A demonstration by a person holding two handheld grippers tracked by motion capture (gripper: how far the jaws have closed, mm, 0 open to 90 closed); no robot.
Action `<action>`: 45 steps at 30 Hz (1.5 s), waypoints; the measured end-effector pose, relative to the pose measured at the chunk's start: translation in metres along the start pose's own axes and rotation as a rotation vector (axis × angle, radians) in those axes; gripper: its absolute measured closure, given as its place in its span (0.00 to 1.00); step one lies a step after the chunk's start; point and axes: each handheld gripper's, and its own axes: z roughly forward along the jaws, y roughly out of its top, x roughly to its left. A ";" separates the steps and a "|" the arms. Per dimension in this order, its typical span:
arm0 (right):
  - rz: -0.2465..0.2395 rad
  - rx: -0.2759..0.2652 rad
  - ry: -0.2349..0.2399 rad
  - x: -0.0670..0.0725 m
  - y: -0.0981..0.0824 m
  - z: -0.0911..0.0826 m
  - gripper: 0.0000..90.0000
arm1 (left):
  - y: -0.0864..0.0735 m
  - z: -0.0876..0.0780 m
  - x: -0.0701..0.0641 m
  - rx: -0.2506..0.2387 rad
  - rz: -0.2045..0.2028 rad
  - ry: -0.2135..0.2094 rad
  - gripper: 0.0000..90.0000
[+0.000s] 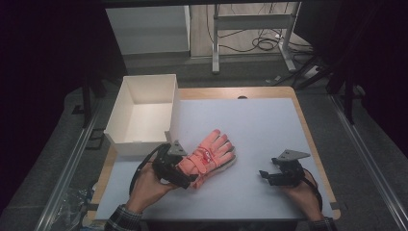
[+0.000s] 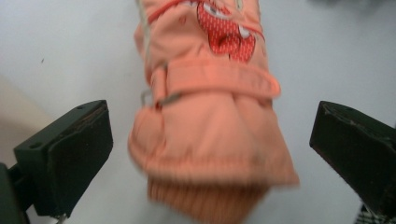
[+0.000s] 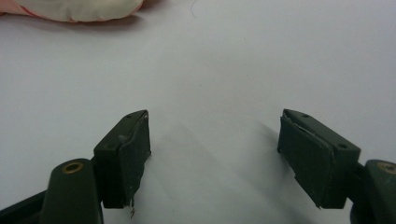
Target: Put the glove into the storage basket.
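My left gripper [image 2: 210, 140] stands spread around the cuff of the padded salmon-pink winter glove [image 2: 210, 116], pads clear. My right gripper [image 3: 212, 154], jaws apart and empty, hovers well right of that glove.

Salmon-orange glove [image 2: 210, 126] with a red dotted patch and a ribbed orange cuff lies between the left gripper's [image 2: 210, 154] black jaws; white box [image 1: 142, 113] beyond, on a white mat [image 1: 260, 125].
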 end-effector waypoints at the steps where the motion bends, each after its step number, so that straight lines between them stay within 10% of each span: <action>1: 0.004 -0.001 0.003 0.000 0.000 0.000 0.28 | 0.004 0.005 0.000 0.006 0.001 0.008 0.00; 11: 0.013 -0.007 0.010 -0.001 -0.001 0.000 0.28 | 0.018 0.048 -0.001 0.097 0.013 0.001 0.00; 27: 0.004 -0.003 0.003 0.000 -0.001 0.000 0.28 | -0.006 0.085 -0.004 0.173 0.020 0.035 0.01; 45: -0.016 0.003 -0.014 0.002 -0.001 0.001 0.29 | -0.003 0.074 -0.008 0.191 0.054 -0.013 0.44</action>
